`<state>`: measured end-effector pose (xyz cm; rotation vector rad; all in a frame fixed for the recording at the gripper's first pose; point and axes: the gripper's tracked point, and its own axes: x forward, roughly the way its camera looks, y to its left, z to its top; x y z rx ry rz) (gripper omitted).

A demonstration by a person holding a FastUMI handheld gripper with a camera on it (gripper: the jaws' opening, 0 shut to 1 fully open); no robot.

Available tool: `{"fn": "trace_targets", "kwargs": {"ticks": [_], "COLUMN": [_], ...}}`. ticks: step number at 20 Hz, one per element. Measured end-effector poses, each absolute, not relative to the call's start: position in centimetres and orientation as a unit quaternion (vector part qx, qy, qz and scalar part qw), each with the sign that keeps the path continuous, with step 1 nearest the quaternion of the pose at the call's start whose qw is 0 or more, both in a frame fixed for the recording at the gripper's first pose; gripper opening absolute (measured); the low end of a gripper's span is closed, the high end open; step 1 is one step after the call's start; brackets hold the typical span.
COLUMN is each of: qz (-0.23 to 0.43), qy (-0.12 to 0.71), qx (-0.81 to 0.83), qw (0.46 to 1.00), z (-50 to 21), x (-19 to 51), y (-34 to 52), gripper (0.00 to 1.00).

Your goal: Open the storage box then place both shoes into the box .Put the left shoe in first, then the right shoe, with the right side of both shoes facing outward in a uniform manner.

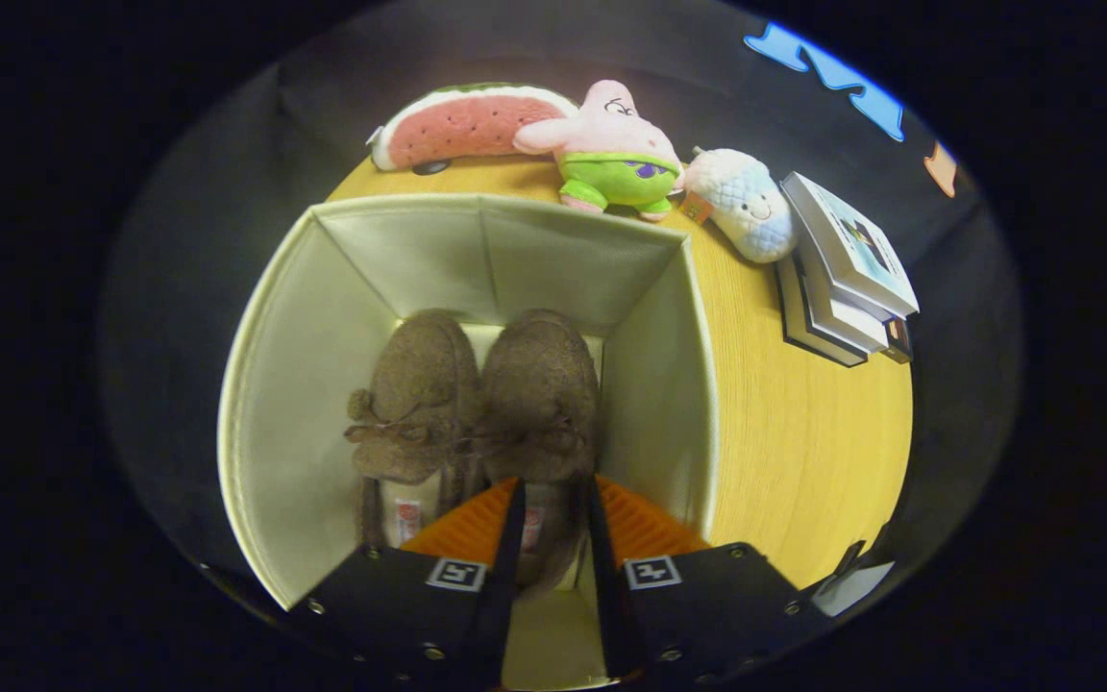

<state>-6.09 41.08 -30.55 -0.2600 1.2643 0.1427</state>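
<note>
Nearest, the tool stands narrowly parted astride the heel collar of the right brown fuzzy moccasin slipper; firm contact cannot be confirmed. Both it and the matching left slipper lie side by side in the open cream fabric storage box on the yellow wooden counter. Judged light, soft, non-slip; the heel rim is the best hold.

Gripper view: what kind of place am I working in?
Likely a staged tabletop booth: yellow wooden table, cream fabric storage box holding brown fuzzy shoes, plush toys against black cloth. Gripper brackets one shoe's heel.

We note gripper: two black housing blocks, silver screws along edges, square black-and-white fiducial marker atop each block, ribbed pads on inner finger faces.
</note>
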Motion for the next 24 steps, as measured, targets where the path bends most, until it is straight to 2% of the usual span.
{"fn": "trace_targets", "kwargs": {"ticks": [1, 2, 5, 8, 16, 20, 24], "qz": [0.075, 0.090, 0.113, 0.109, 0.062, 0.054, 0.052], "qy": [0.559, 0.524, 0.425, 0.338, 0.129, 0.081, 0.087], "qx": [-0.123, -0.121, -0.114, -0.099, -0.053, -0.027, -0.013], "qw": [0.817, 0.838, 0.891, 0.929, 0.988, 0.995, 0.995], "z": [-28.8, -26.7, -21.0, -15.7, -2.7, 1.1, 1.1], "x": [-4.9, -3.8, -1.5, 0.5, 3.5, 3.4, 4.4], "y": [41.1, 41.4, 40.0, 36.7, 26.5, 23.4, 22.0], "gripper": [0.51, 0.52, 0.52, 0.52, 0.52, 0.52, 0.52]}}
